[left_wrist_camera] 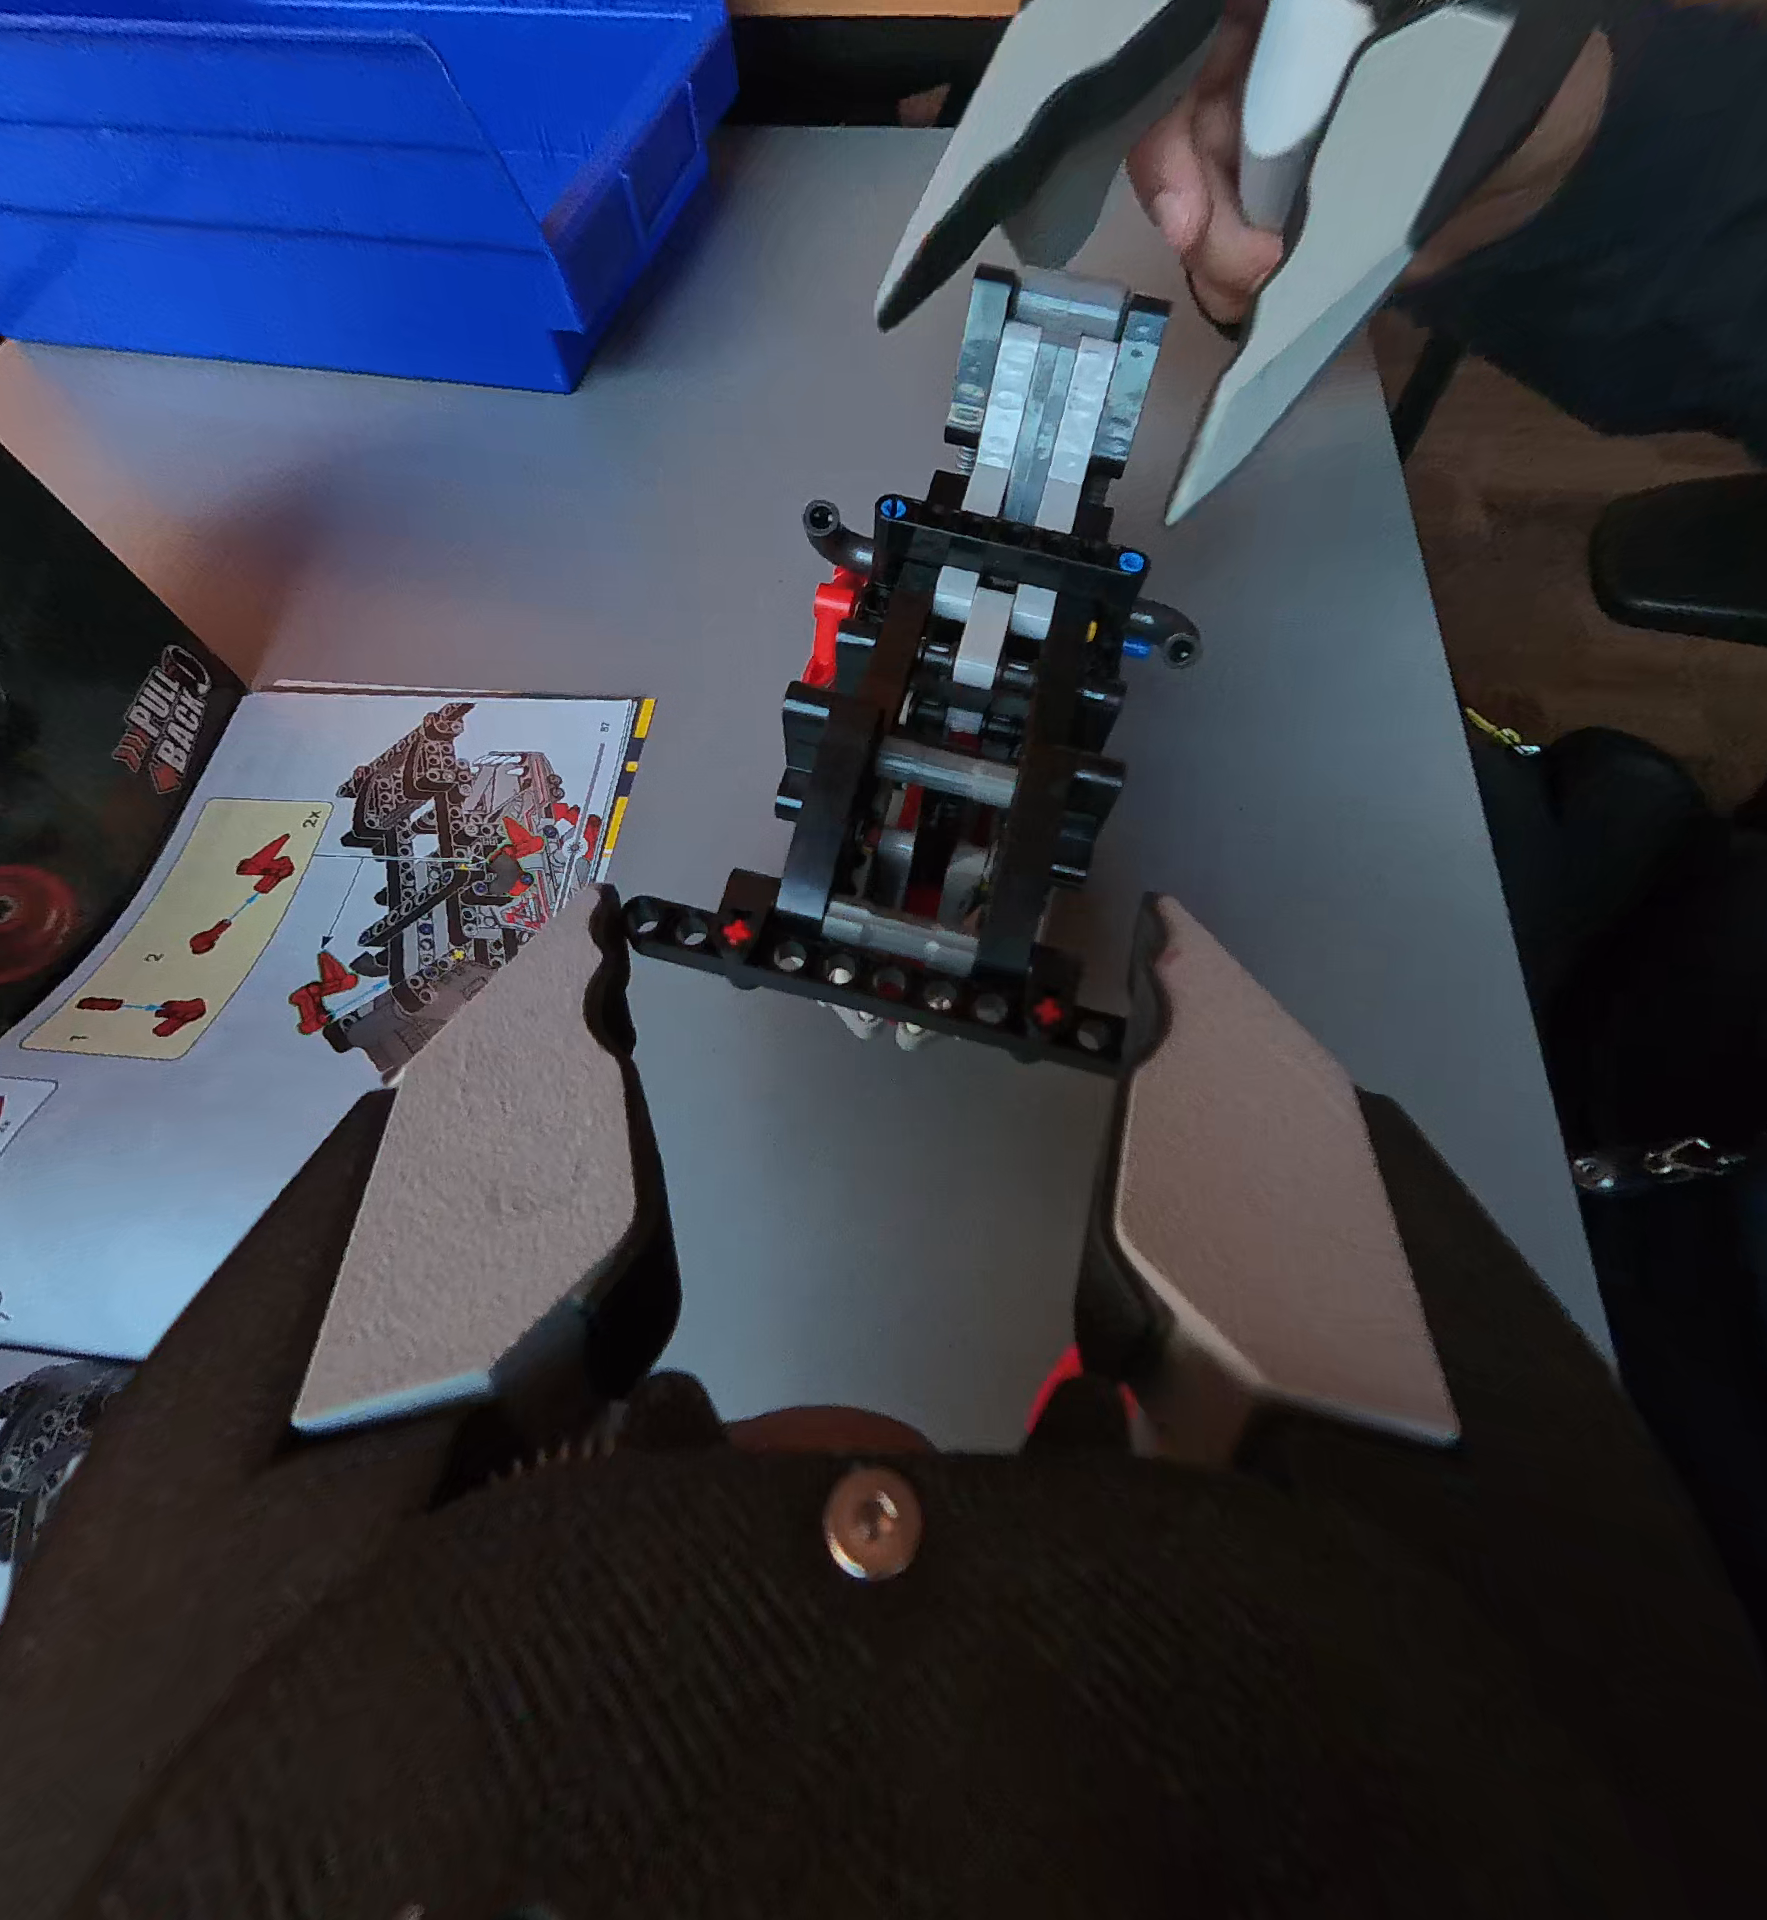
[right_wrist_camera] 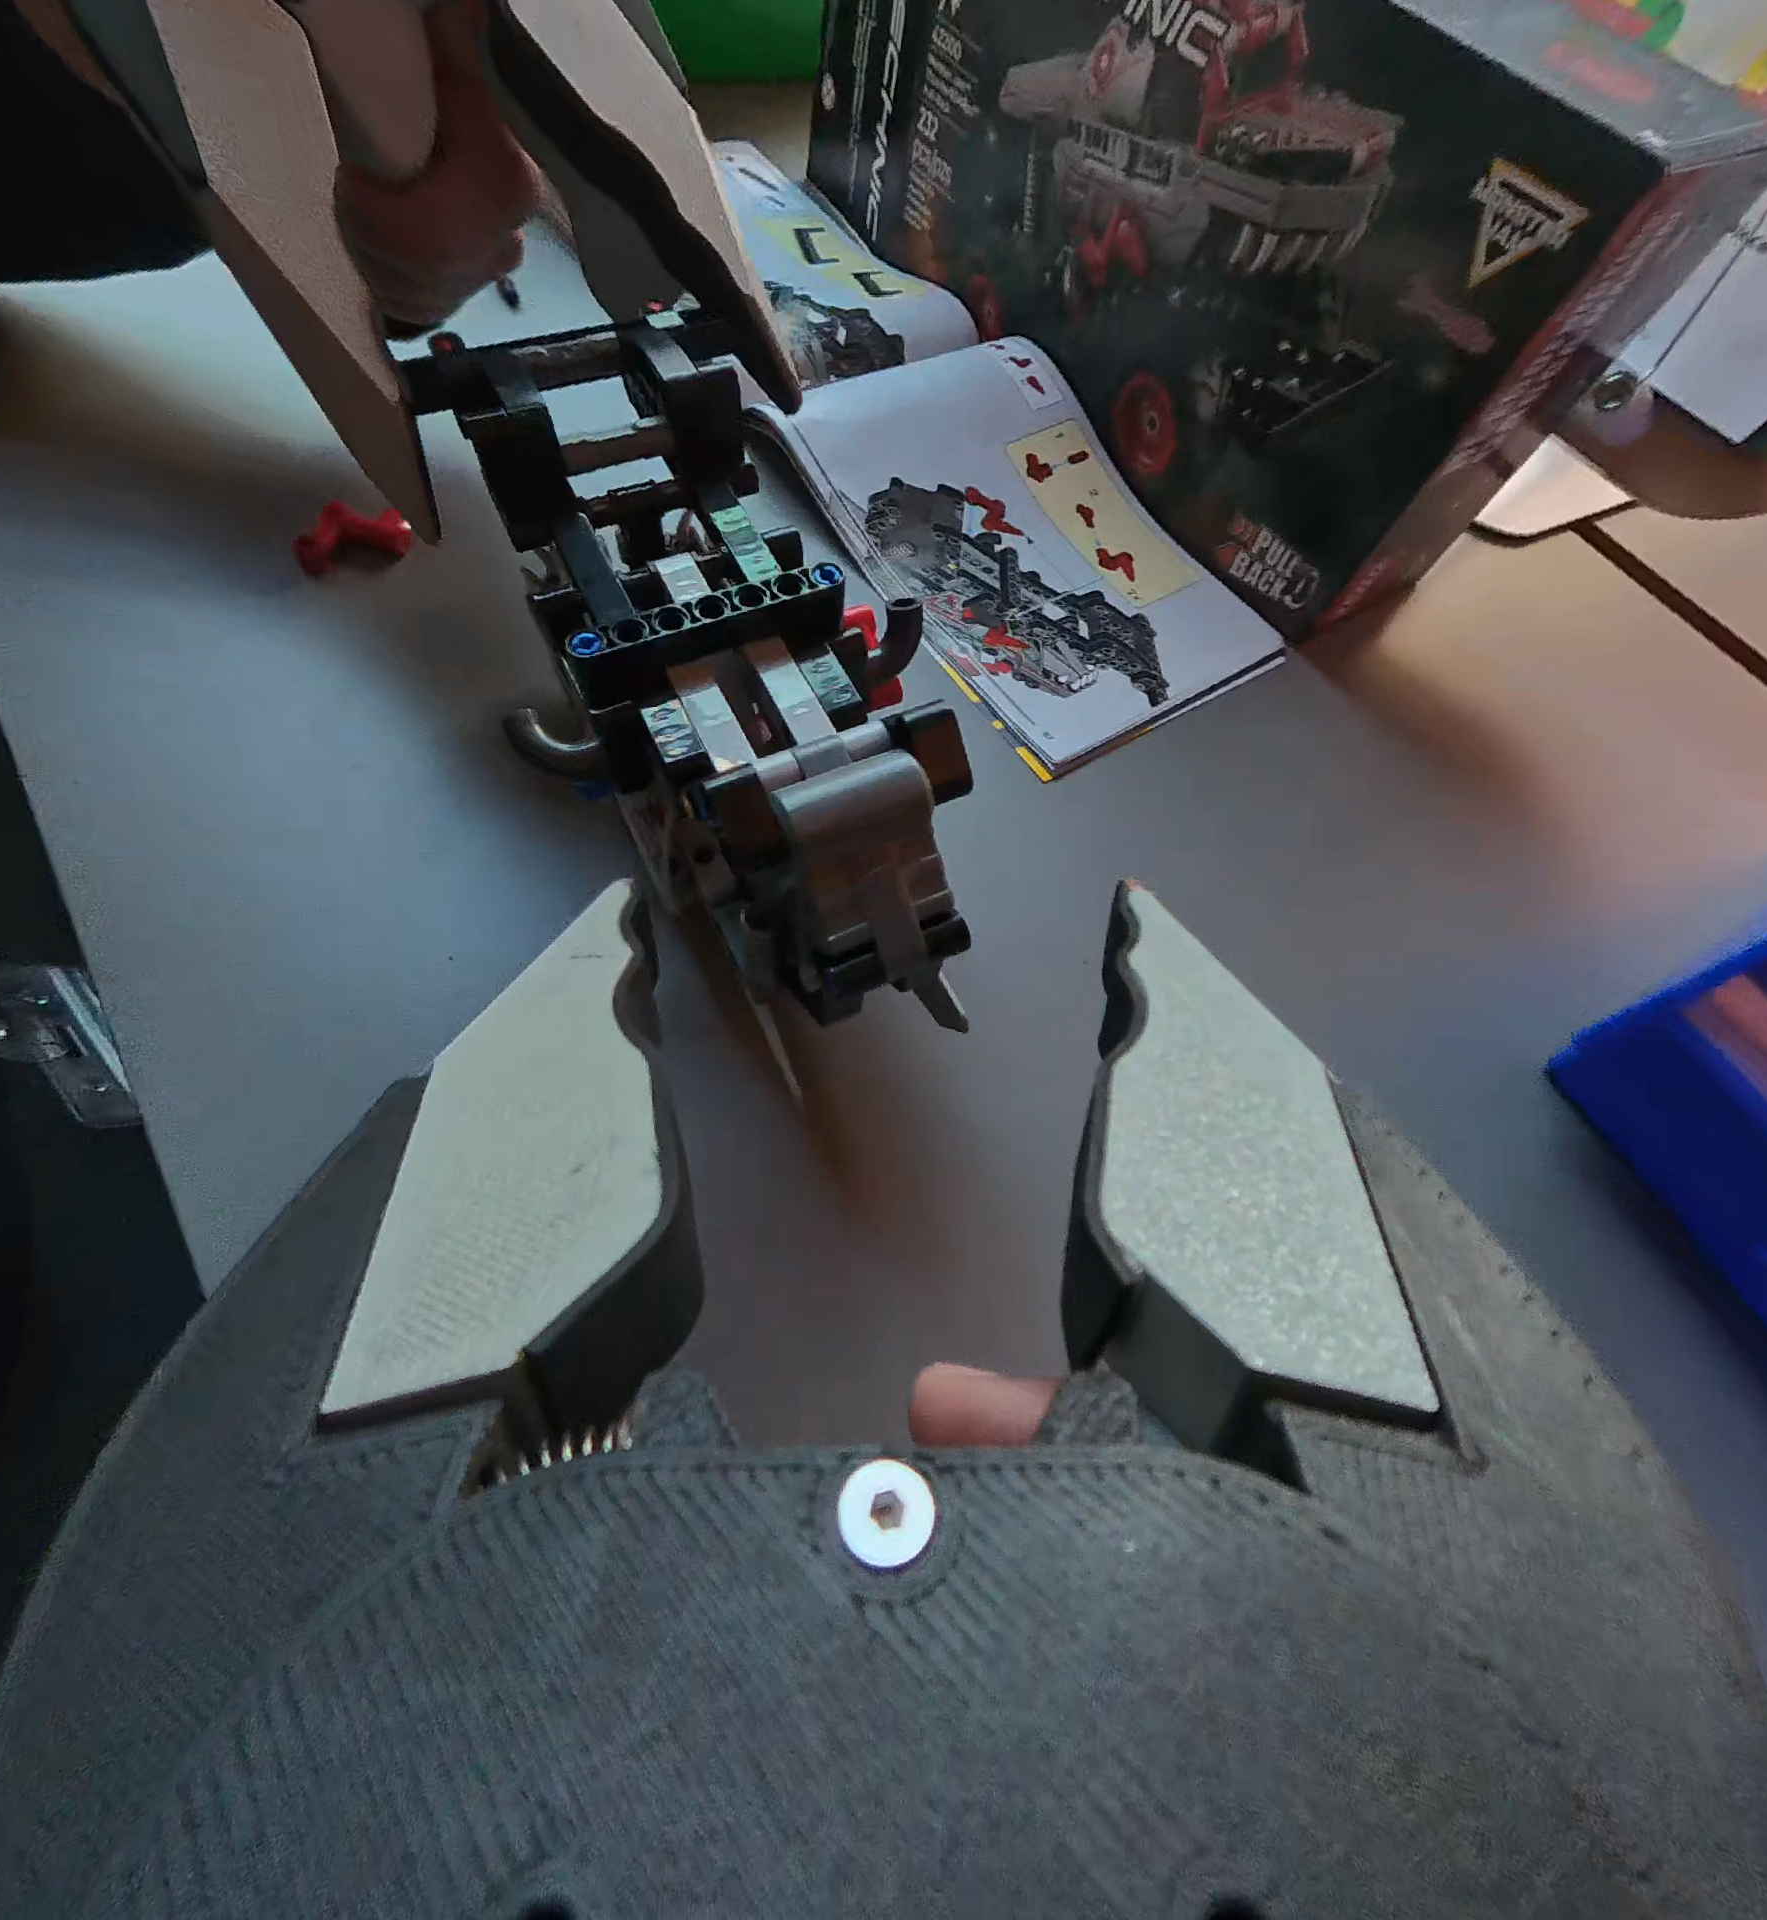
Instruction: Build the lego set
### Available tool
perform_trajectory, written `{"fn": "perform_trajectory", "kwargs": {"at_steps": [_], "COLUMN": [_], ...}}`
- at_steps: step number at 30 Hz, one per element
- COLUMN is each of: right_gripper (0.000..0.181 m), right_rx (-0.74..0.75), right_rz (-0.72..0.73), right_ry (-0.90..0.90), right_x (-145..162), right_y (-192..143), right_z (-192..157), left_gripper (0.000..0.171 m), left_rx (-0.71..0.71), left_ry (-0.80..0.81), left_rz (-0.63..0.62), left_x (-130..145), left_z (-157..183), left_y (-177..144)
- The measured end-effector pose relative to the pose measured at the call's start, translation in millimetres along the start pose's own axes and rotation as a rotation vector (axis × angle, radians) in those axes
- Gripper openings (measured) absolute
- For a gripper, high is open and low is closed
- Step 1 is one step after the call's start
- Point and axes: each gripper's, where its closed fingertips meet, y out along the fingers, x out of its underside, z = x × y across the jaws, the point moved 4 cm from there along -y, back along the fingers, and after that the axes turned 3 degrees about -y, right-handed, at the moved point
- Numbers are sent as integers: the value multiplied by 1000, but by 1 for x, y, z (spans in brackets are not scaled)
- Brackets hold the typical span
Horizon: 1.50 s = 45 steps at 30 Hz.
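The partly built lego model [left_wrist_camera: 952, 727], black with grey and red parts, lies lengthwise on the grey table [left_wrist_camera: 443, 540]. My left gripper [left_wrist_camera: 881, 930] is shut on the ends of its wide black holed beam [left_wrist_camera: 889, 977] at the near end. It also shows at the top of the right wrist view [right_wrist_camera: 604, 462], clamping that beam. My right gripper [right_wrist_camera: 877, 935] is open, its tips on either side of the model's grey front end [right_wrist_camera: 858, 862] without touching it. In the left wrist view the right gripper [left_wrist_camera: 1030, 416] hangs open over the far end.
A small red lego piece [right_wrist_camera: 354, 540] lies on the table left of the model. The open instruction booklet [left_wrist_camera: 235, 987] and the set's box [right_wrist_camera: 1274, 260] are beside it. A blue bin [left_wrist_camera: 287, 177] stands at the back. The table edge [left_wrist_camera: 1461, 831] runs close to the right. The left tips stand about 10 cm off the small red lego piece [right_wrist_camera: 354, 540].
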Motion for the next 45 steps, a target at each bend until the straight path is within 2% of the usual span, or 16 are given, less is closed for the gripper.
{"fn": "perform_trajectory", "kwargs": {"at_steps": [3, 6, 11, 16, 19, 23, 26, 32, 35, 38, 42, 44, 45], "right_gripper": [81, 75, 68, 67, 66, 67, 66, 66, 66, 65, 45, 45, 46], "right_rx": [-44, -22, -38, -54, -59, -43, -34, -20, -21, -59, -7, 29, 47], "right_rz": [19, 17, 33, 47, 41, 33, 25, 14, 0, 18, 64, 71, 70], "right_ry": [0, -9, 5, 11, 8, -6, -3, 18, 3, -5, -102, -185, -219], "right_x": [1, 3, 0, -1, 2, 2, 5, 14, 15, 11, 3, 2, 2], "right_y": [8, 15, 18, 18, 20, 18, 15, 11, 11, 9, 1, -2, -2], "right_z": [-3, 2, 7, 5, 2, 0, 0, -3, -3, -7, -12, -18, -20], "left_gripper": [94, 91, 92, 87, 83, 81, 60, 60, 61, 59, 60, 38, 34], "left_rx": [-12, -23, -55, -82, -78, -99, -57, -17, -22, -13, -36, -45, -38], "left_ry": [-6, -20, -63, -155, -196, -171, -126, -91, -34, -67, -73, -85, -87], "left_rz": [8, 21, 25, -39, -101, -228, -196, -222, -264, -240, -228, -213, -213], "left_x": [0, 0, 7, 37, 62, 90, 89, 78, 82, 81, 82, 82, 82], "left_z": [1, 1, 4, 17, 30, 42, 48, 45, 48, 50, 53, 52, 52], "left_y": [-2, -8, -31, -57, -58, -59, -63, -53, -43, -40, -41, -42, -42]}}
